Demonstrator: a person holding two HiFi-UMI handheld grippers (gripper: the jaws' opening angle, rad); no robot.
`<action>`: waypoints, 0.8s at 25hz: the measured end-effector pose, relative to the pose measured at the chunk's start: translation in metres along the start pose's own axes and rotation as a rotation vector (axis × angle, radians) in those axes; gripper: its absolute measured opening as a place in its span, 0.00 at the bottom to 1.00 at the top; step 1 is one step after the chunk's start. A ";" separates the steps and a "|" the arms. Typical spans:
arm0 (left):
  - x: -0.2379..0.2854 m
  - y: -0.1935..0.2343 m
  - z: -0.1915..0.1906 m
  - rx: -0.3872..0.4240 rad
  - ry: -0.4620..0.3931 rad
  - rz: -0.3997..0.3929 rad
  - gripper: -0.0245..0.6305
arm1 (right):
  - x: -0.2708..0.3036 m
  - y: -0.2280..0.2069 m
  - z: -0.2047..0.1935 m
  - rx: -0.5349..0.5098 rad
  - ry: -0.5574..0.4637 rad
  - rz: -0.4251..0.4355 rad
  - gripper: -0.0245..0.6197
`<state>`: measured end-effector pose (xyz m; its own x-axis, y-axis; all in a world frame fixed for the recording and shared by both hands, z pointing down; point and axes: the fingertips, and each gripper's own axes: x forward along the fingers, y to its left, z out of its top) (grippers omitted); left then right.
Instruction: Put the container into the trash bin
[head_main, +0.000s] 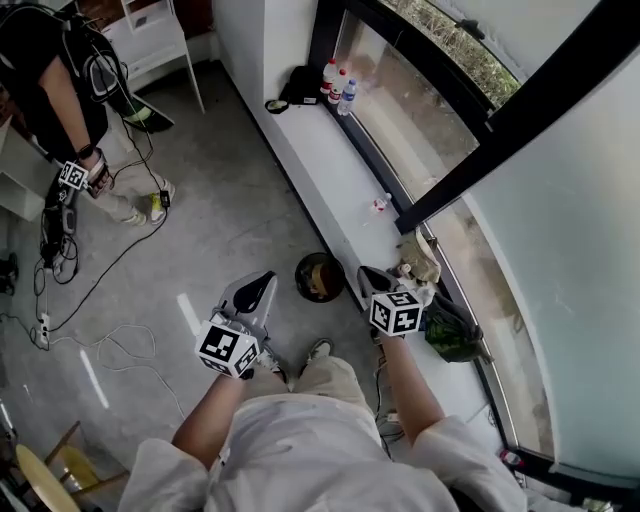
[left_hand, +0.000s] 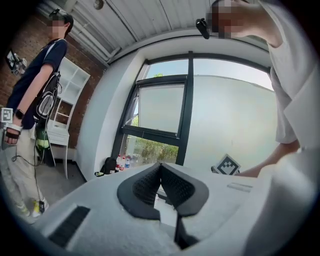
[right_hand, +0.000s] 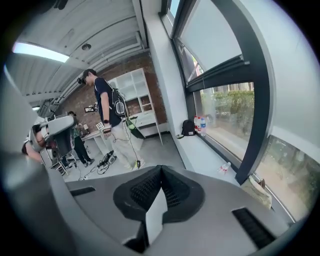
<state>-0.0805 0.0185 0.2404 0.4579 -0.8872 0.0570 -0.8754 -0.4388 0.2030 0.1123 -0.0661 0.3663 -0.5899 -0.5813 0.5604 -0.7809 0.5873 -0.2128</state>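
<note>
The left gripper's (left_hand: 160, 166) fingers (left_hand: 145, 187) are clenched tip to tip with nothing between them. The right gripper's (right_hand: 160, 169) fingers (right_hand: 175, 190) are pressed together too, and also empty.

From the head view, both grippers are held out in front of the person at about the same height, the left gripper (head_main: 264, 277) and right gripper (head_main: 366, 271) well apart. The bin (head_main: 302, 272) shows between them, down on the grey floor (head_main: 220, 210). It is small, round and black, open at the top, and stands just beside the white ledge (head_main: 330, 170) under the window.

A tan and yellow mass (head_main: 322, 282) lies in the bin. It is too small to tell whether this is the container.

Three bottles (head_main: 338, 84) stand at the far end of the ledge beside a black bag (head_main: 298, 84). One small bottle (head_main: 380, 204) lies nearer. A second person (head_main: 60, 90) stands on the floor far to the left.
</note>
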 end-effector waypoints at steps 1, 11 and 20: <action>-0.001 -0.001 0.010 0.006 -0.013 0.001 0.06 | -0.006 0.001 0.010 0.001 -0.024 -0.003 0.04; -0.014 -0.004 0.092 0.098 -0.127 0.042 0.06 | -0.070 0.018 0.103 -0.059 -0.241 0.030 0.04; -0.041 0.012 0.128 0.112 -0.202 0.123 0.06 | -0.134 0.022 0.153 -0.119 -0.374 0.043 0.04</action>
<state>-0.1293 0.0310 0.1154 0.3168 -0.9403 -0.1245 -0.9393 -0.3293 0.0964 0.1424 -0.0620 0.1640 -0.6725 -0.7073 0.2179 -0.7379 0.6636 -0.1230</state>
